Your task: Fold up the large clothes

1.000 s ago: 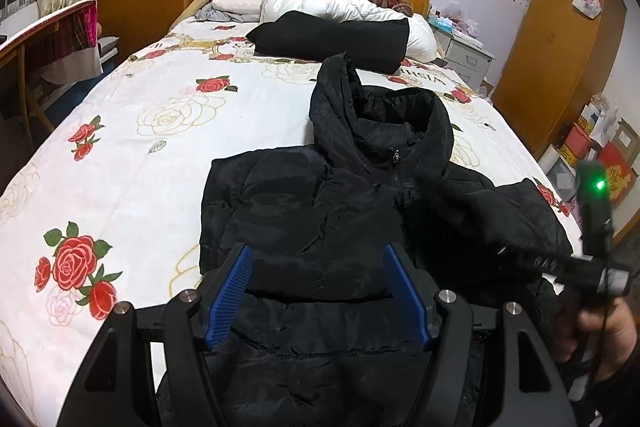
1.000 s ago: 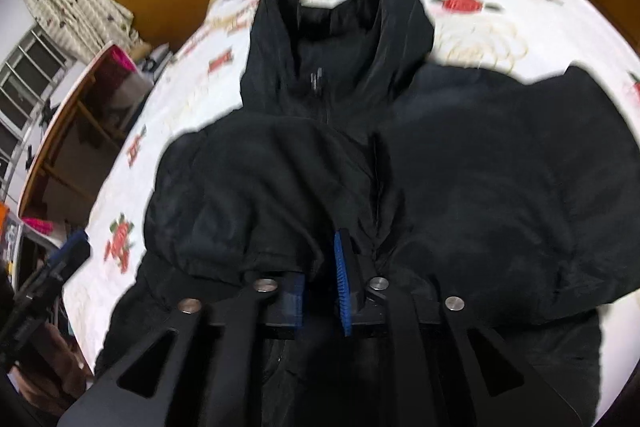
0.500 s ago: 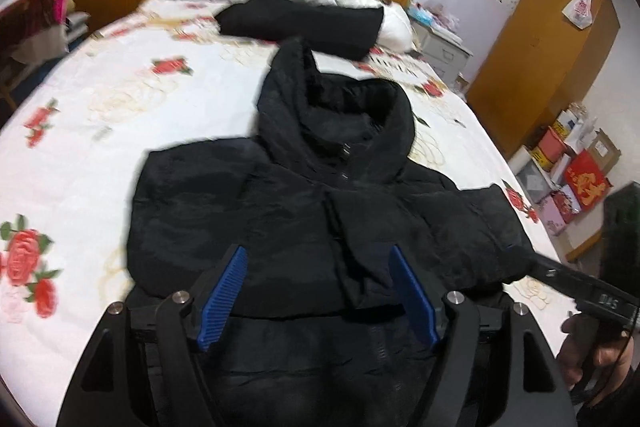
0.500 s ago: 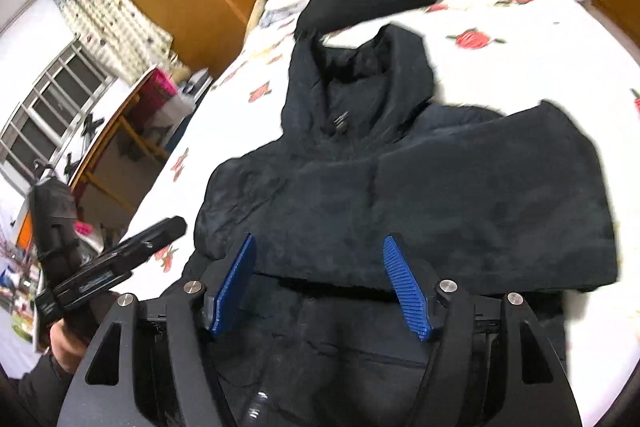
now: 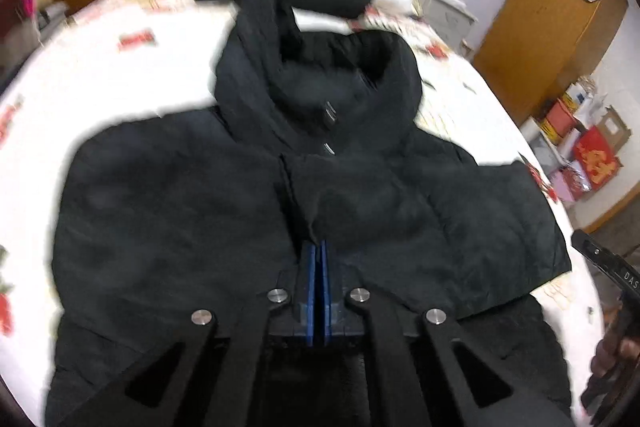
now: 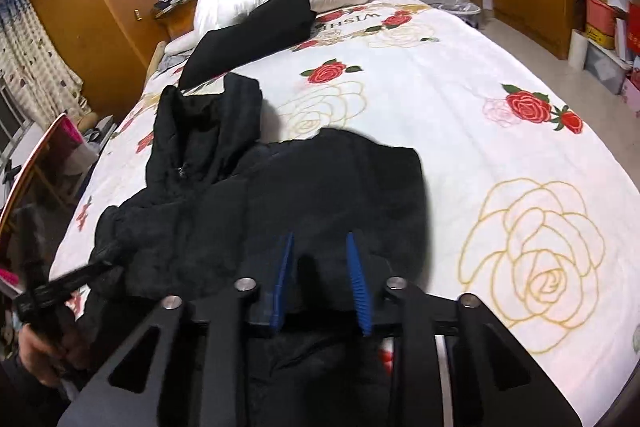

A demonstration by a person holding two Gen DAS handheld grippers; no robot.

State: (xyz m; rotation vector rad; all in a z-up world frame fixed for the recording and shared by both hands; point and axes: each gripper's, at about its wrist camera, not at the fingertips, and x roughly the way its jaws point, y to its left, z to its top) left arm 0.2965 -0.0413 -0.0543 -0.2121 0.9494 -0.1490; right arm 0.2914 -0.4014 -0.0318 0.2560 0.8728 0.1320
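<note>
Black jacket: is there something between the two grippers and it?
Nothing visible. The left gripper is shut on a fold of the black jacket; the right gripper is open directly over its fabric.

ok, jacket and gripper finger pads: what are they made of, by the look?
Jacket: matte black woven synthetic over padding, probably; it puffs and creases softly with almost no sheen. Left gripper pads: blue, likely rubber or soft plastic. On the right gripper pads, fine ribbing shows.
</note>
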